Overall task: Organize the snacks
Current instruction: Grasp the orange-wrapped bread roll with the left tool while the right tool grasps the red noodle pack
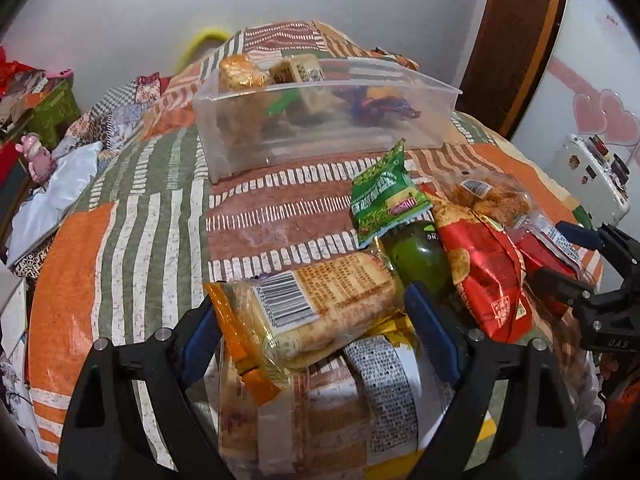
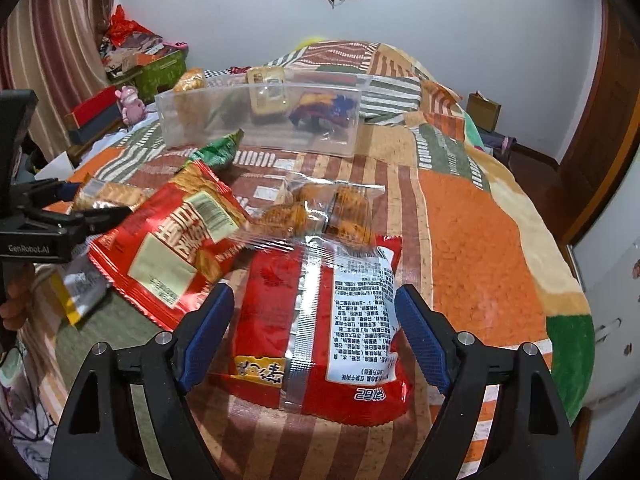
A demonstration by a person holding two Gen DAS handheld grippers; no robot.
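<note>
A clear plastic bin (image 1: 320,136) stands on the patchwork bed cover and holds several snacks; it also shows in the right wrist view (image 2: 260,128). My left gripper (image 1: 316,300) is open, its fingers on either side of an orange-edged clear cake packet (image 1: 320,304) that lies on other packets. My right gripper (image 2: 314,312) is open around a red snack bag with white print (image 2: 324,320). Beside these lie a red chip bag (image 1: 484,272), also in the right wrist view (image 2: 176,248), a green packet (image 1: 384,196), a green bottle-like item (image 1: 420,260) and a clear bag of fried pieces (image 2: 320,212).
The bed cover (image 2: 480,240) runs right to an edge, with a white cabinet (image 1: 592,120) and a wooden door beyond. Boxes and a pink figure (image 2: 130,104) crowd the left side. A silver-and-yellow packet (image 1: 384,384) lies under the left gripper.
</note>
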